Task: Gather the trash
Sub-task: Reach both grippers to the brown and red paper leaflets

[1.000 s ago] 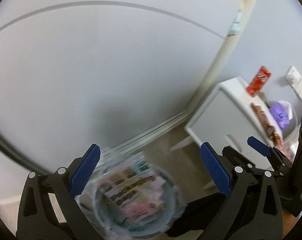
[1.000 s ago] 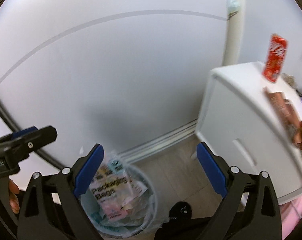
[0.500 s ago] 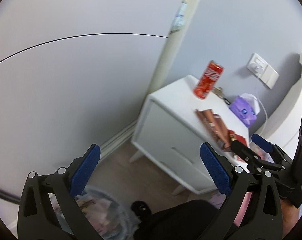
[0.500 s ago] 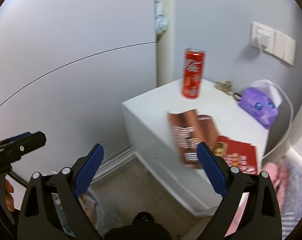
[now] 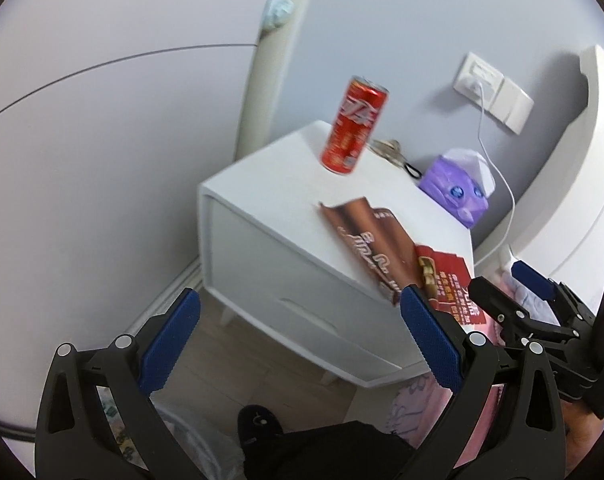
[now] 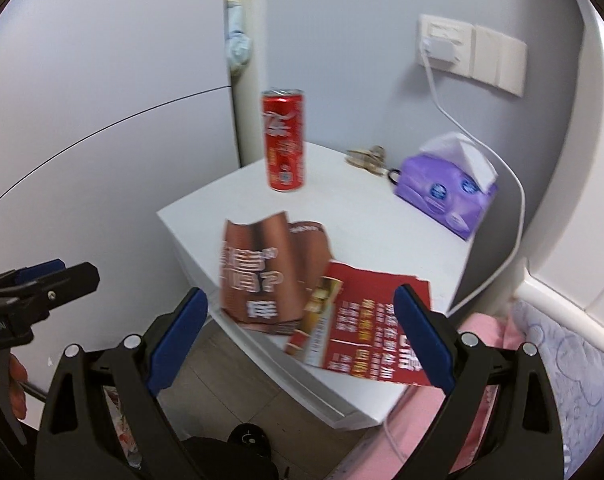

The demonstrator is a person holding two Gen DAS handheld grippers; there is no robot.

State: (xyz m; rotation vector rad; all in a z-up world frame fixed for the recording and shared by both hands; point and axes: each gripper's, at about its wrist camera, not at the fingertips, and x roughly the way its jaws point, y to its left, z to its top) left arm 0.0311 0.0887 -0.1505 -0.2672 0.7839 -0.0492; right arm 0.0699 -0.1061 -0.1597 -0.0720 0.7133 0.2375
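A red soda can (image 6: 284,141) (image 5: 354,125) stands upright at the back of a white nightstand (image 6: 381,216) (image 5: 286,200). A brown leaflet (image 6: 270,272) (image 5: 375,246) and a red leaflet (image 6: 369,332) (image 5: 447,280) lie at its front edge. My right gripper (image 6: 300,340) is open and empty, hovering just in front of the leaflets. My left gripper (image 5: 298,340) is open and empty, lower and left of the nightstand. The bin's plastic liner (image 5: 190,436) peeks in at the bottom of the left wrist view.
A purple tissue pack (image 6: 447,196) (image 5: 459,188) and a bunch of keys (image 6: 367,158) sit at the nightstand's back. A white charger cable (image 6: 517,208) hangs from a wall socket (image 6: 445,46). Pink bedding (image 6: 497,360) lies right. A dark slipper (image 5: 260,424) is on the floor.
Both grippers swung right and up, away from the trash bin toward the nightstand. The can and leaflets now fill the views, and the bin has dropped to the bottom edge.
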